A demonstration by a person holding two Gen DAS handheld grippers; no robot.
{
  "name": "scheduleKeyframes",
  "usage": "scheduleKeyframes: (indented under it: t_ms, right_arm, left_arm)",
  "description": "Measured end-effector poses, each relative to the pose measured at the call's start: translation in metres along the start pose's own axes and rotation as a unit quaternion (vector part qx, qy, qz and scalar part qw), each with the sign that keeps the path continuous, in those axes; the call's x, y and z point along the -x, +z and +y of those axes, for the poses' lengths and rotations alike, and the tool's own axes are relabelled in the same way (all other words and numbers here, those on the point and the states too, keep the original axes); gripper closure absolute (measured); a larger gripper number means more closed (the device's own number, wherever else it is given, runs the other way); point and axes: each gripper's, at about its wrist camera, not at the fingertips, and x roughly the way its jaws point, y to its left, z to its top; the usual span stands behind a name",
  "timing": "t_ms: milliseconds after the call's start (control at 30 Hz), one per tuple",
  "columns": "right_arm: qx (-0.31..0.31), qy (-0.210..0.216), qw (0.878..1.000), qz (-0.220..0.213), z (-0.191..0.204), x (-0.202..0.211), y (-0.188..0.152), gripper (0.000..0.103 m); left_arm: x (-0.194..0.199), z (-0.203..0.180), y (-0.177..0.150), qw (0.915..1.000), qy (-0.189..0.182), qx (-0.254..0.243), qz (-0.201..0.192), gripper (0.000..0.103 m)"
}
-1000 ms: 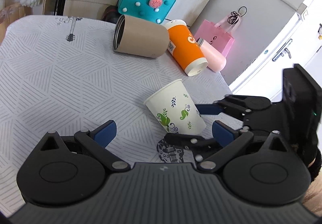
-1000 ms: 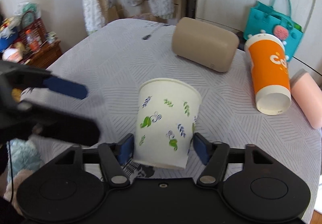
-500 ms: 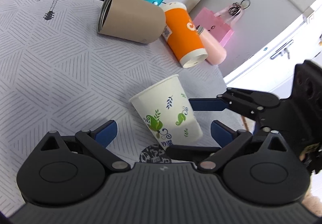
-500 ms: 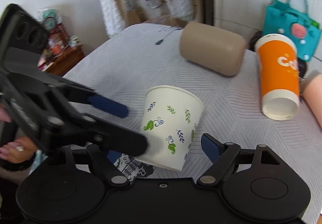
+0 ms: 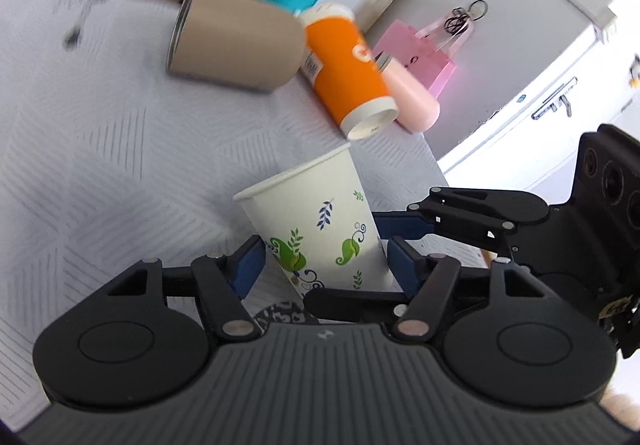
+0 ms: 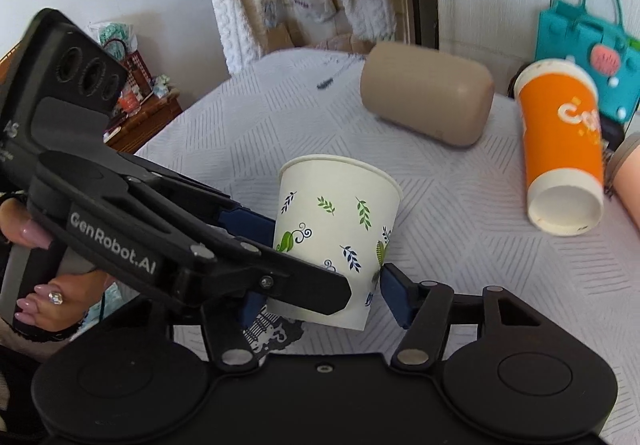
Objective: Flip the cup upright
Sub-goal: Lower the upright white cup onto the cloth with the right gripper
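The left claw (image 5: 325, 259) has its blue pads drawn in close on either side of what sits between them, apparently clamped. The right claw (image 6: 318, 295) reaches in from the person's right, crossing the left one at an angle; its pads stand near the same thing, with a small gap showing at its right pad, so it is unclear whether it grips. A hand (image 6: 40, 277) with pale polished nails wraps the left claw's handle.

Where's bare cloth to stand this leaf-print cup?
Open cloth lies left of the leaf-print cup, in front of the tan tumbler. A smaller patch sits between it and the orange cup. The far right edge is crowded: orange cup, pink bottle.
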Motion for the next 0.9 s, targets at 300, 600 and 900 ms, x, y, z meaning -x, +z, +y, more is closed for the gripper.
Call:
scheduleKeyframes:
  t_ms: [300,600,900]
  right_arm:
    - [0.084,-0.080,0.986,-0.120,0.024,0.003,-0.010,0.037]
    - [0.117,-0.106,0.976,-0.152,0.026,-0.022,-0.003,0.037]
    - [0.080,-0.101,0.980,-0.152,0.021,-0.036,-0.011,0.037]
  left_arm:
    - [0.021,-0.025,-0.005,0.9870,0.058,-0.112,-0.099,0.043]
    - [0.023,-0.016,-0.007,0.9735,0.095,-0.152,-0.142,0.044]
    - [0.015,-0.015,-0.007,0.9701,0.107,-0.175,-0.130,0.045]
